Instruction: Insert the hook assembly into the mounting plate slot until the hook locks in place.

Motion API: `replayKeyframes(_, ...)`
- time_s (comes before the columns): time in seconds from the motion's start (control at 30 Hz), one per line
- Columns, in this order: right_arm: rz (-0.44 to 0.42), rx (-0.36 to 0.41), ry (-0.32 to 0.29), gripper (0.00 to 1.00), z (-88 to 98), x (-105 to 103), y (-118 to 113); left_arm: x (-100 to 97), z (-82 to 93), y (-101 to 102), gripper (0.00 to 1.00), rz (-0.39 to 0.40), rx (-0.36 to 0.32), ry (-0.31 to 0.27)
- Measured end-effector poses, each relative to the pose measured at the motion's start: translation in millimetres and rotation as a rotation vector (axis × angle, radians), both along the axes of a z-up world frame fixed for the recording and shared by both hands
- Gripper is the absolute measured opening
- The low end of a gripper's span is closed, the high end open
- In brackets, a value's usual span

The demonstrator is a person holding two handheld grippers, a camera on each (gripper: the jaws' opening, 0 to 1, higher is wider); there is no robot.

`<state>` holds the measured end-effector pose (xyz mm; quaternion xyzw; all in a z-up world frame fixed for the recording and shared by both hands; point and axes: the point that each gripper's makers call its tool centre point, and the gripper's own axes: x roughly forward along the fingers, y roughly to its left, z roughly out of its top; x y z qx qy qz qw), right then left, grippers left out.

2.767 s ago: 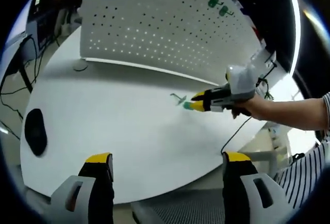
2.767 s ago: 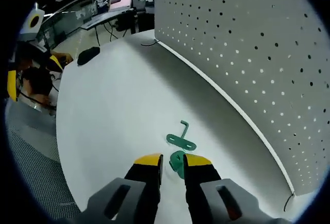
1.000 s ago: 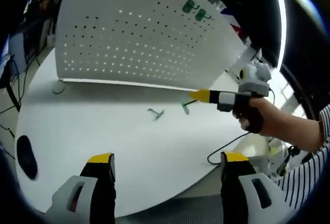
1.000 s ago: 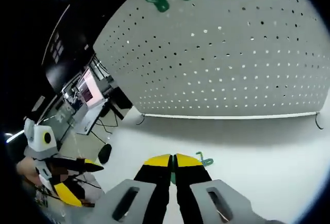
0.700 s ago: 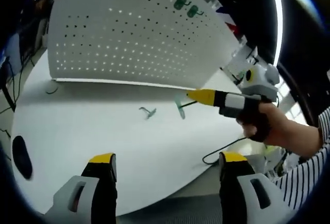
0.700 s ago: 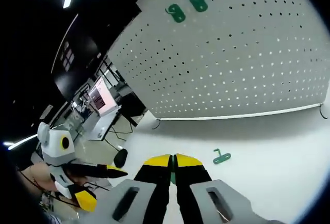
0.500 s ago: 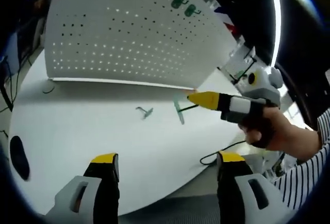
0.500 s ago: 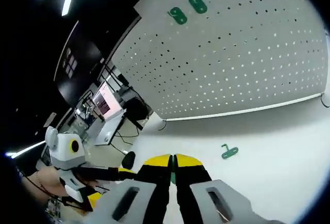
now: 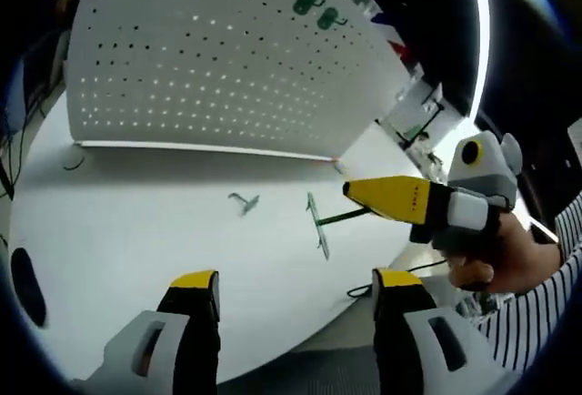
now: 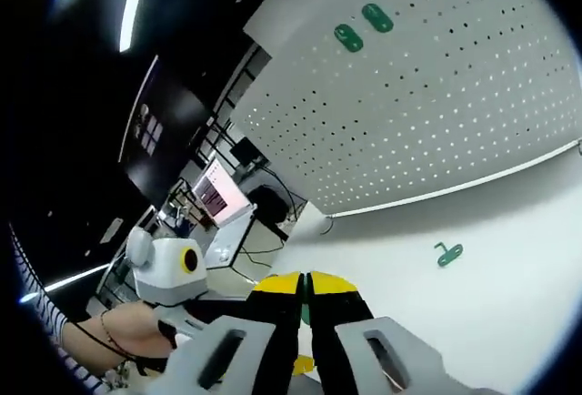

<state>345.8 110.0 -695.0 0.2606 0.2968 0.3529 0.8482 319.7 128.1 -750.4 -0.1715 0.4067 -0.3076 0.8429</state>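
Note:
In the left gripper view my left gripper [image 9: 296, 281] stands open over the white table [image 9: 136, 258], nothing between its fingers. From the right, my right gripper [image 9: 350, 190] comes in, shut on a green hook assembly [image 9: 318, 225] that hangs in the air from its yellow tips. A second green hook [image 9: 243, 202] lies on the table; it is also in the right gripper view [image 10: 448, 252]. The white perforated mounting plate [image 9: 227, 67] stands upright behind, with two green hooks [image 9: 314, 10] mounted near its top. In its own view the right gripper [image 10: 305, 281] is shut and its fingers hide the held piece.
A dark oval object [image 9: 18, 281] lies at the table's left edge. A thin cable [image 9: 382, 277] trails over the near right edge. A hand [image 10: 118, 333] and desks with a lit monitor [image 10: 218, 197] are to the left in the right gripper view.
The right gripper has shut on the hook assembly, lifted it off the table and carried it nearer to the left gripper. The other hook still lies on the table.

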Motion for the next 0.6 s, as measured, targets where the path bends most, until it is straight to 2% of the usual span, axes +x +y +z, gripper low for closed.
replayKeyframes(0.1,0.011,-0.006,0.0,0.0,-1.4,-1.8,1.4,1.5,0.7,-0.2,0.62,0.001,-0.017,-0.002)
replayKeyframes(0.17,0.012,-0.003,0.001,0.0,-1.0,-2.0,1.7,2.9,5.4,-2.6,0.56,-0.008,-0.041,-0.031)
replayKeyframes(0.33,0.024,0.007,-0.01,0.0,3.8,-3.5,6.8,5.0,11.0,-4.8,0.44,-0.009,-0.067,-0.048)
replayKeyframes(0.47,0.029,0.014,-0.015,0.0,5.7,-3.8,9.8,7.5,16.0,-6.3,0.34,0.01,-0.125,-0.036)
replayKeyframes(0.6,0.033,0.02,-0.024,0.0,8.6,-3.6,12.6,8.4,17.0,-5.3,0.33,0.037,-0.153,-0.009)
